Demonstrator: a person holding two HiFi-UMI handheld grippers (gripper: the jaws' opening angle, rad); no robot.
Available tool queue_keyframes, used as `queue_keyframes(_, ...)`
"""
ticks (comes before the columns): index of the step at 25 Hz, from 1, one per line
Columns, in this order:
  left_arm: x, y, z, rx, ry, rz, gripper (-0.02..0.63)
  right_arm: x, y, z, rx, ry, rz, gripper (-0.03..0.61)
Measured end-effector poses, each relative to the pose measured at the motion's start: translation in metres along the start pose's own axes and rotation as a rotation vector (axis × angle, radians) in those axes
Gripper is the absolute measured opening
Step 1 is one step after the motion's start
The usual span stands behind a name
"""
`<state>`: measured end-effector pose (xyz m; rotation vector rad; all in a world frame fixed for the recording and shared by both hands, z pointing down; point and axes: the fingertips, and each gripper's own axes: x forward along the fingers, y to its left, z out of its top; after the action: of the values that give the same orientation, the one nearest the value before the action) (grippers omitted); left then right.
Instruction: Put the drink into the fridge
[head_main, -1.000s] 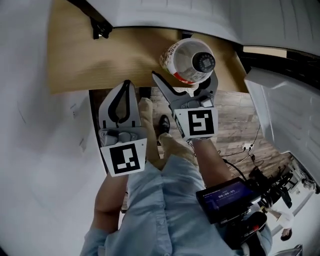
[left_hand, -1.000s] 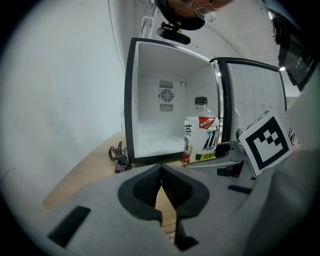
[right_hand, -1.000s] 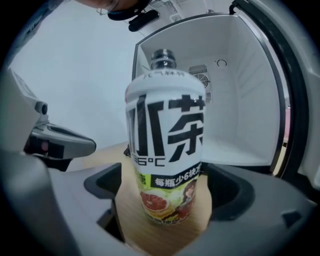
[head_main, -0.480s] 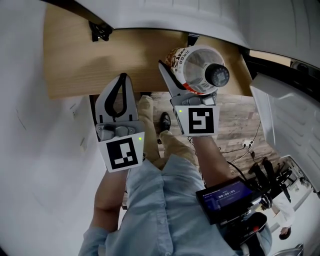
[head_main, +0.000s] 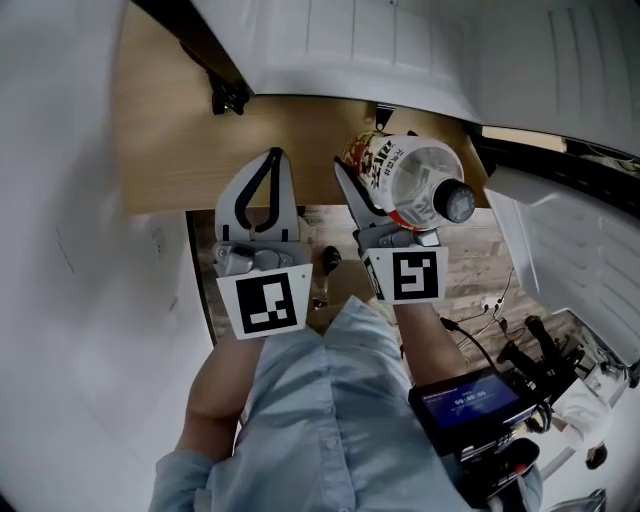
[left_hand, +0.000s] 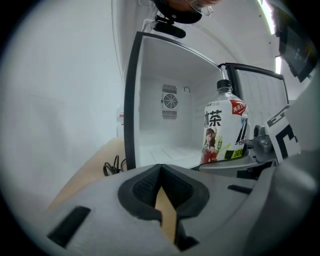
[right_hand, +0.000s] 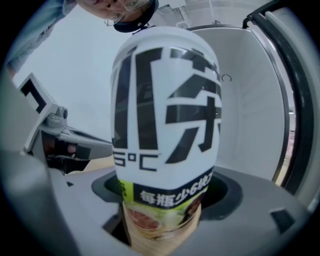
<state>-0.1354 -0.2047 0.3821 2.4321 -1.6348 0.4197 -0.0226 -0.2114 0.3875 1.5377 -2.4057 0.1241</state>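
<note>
R gripper (head_main: 392, 175) (right_hand: 162, 220) grips the drink bottle (head_main: 415, 180) (right_hand: 165, 115) low on its body; the jaws have just been closing and now clamp it from both sides, bottle btwn them. Label is white w/ big dark characters and a green/yellow band near the bottom. In the head view the dark cap (head_main: 458, 203) points up toward the camera, leaning a bit right. In the left gripper view the bottle (left_hand: 224, 132) stands upright, just in front of the open fridge (left_hand: 165, 125) (right_hand: 250, 110), not inside it. It's off the surface, over the front part of the wooden tabletop (head_main: 180, 150). L gripper (head_main: 272, 165) (left_hand: 160, 185) sits just beside the R one, on the person's left, jaws pressed together at the tips w/ nothing btwn them; only a sliver of wood shows through the gap lower down. Fridge interior is white, w/ a round fan vent (left_hand: 170, 102) on the back wall. A dark cable (left_hand: 111, 167) lies on the tabletop by the fridge's left edge. Both marker cubes (head_main: 272, 303) (head_main: 415, 275) face the head camera.
</note>
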Motion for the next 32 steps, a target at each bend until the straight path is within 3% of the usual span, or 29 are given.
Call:
queue_keyframes(7, 0.019, -0.008, 0.022, 0.024, -0.055, -0.069, 0.009, 0.000, -0.008, 0.016, -0.007, -0.016, -0.040, 0.408)
queue_keyframes(14, 0.039, -0.030, 0.031, 0.051, -0.104, -0.122, 0.009, 0.002, -0.016, 0.004, 0.037, 0.018, -0.031, 0.408)
queue_keyframes(32, 0.075, -0.040, 0.041, 0.074, -0.112, -0.081, 0.009, 0.007, -0.057, 0.008, 0.027, 0.025, -0.038, 0.408)
